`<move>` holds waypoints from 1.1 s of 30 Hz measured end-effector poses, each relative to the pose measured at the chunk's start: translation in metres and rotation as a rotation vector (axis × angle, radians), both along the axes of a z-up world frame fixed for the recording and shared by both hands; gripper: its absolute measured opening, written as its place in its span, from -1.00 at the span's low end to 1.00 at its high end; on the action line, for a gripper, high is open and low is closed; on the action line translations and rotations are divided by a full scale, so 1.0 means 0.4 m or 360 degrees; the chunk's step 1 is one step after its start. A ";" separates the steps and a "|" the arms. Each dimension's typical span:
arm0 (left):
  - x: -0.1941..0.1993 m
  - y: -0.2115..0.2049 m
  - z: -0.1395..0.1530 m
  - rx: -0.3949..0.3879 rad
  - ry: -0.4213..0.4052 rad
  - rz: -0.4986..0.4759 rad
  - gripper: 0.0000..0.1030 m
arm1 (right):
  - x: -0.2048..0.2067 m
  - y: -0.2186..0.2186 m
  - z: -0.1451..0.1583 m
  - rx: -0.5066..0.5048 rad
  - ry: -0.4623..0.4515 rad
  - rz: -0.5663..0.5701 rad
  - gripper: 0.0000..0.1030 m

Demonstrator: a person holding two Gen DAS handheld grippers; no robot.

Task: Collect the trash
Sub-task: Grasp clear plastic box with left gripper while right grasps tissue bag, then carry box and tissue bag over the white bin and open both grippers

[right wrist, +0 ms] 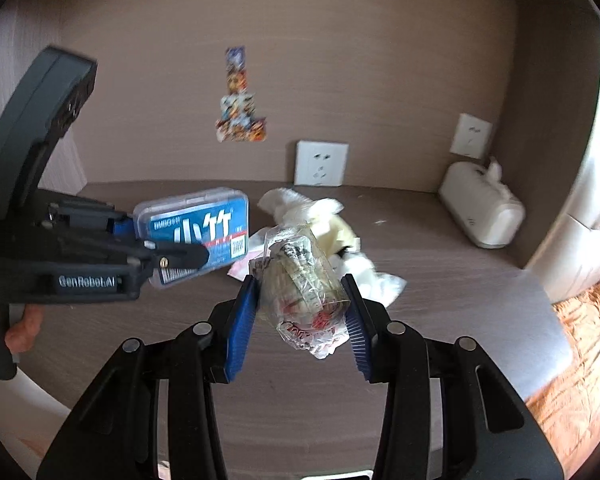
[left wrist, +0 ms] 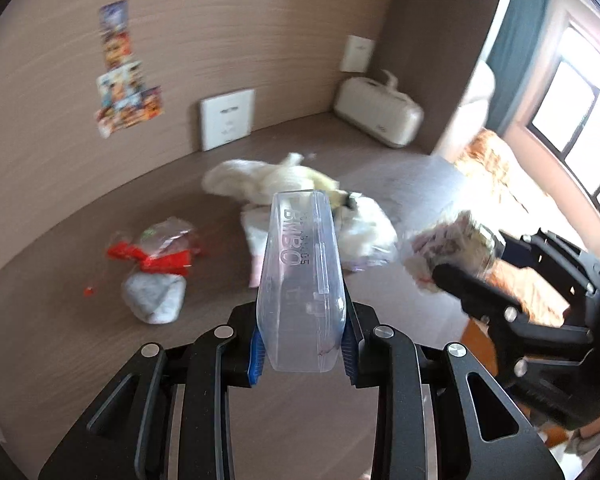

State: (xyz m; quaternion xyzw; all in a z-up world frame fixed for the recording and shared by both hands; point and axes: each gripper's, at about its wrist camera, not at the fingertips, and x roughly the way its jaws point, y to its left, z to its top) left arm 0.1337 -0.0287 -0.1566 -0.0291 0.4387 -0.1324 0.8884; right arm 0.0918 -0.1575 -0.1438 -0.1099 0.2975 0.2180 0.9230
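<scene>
Left hand-held gripper (left wrist: 302,344) clamped on clear rigid plastic box (left wrist: 302,280); right hand-held gripper (right wrist: 300,320) around crinkly wrapper wad (right wrist: 304,292).

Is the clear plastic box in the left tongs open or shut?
Shut. The plastic box shows its lid flat against its base, blue label inside, pinched between the left tongs.

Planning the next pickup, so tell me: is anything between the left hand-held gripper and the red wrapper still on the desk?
Yes. The left hand-held gripper is shut on a clear plastic box, so its jaws are full. The red wrapper lies ahead to the left on the desk, with nothing else visible between.
</scene>
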 end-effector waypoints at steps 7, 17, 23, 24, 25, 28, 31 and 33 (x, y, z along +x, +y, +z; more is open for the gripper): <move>-0.033 -0.140 0.007 0.0000 -0.0013 -0.0228 -0.42 | -0.069 -0.116 0.031 0.0054 -0.0007 -0.0187 -0.14; -0.076 -0.352 -0.005 0.0002 -0.0001 -0.0587 -0.42 | -0.174 -0.272 0.025 0.0081 0.0018 -0.0487 -0.14; -0.110 -0.481 -0.045 0.0029 0.0036 -0.0815 -0.42 | -0.232 -0.358 0.000 0.0102 0.0068 -0.0665 -0.14; -0.117 -0.501 -0.054 0.0035 0.0046 -0.0851 -0.42 | -0.240 -0.369 -0.007 0.0103 0.0078 -0.0690 -0.14; -0.125 -0.523 -0.066 0.0038 0.0060 -0.0893 -0.42 | -0.249 -0.385 -0.016 0.0108 0.0094 -0.0722 -0.14; -0.142 -0.582 -0.102 0.0068 0.0096 -0.0993 -0.42 | -0.274 -0.427 -0.044 0.0124 0.0141 -0.0806 -0.14; -0.158 -0.637 -0.142 0.0091 0.0146 -0.1071 -0.42 | -0.294 -0.474 -0.073 0.0165 0.0191 -0.0878 -0.14; -0.167 -0.668 -0.170 0.0107 0.0182 -0.1116 -0.42 | -0.305 -0.501 -0.097 0.0182 0.0225 -0.0923 -0.14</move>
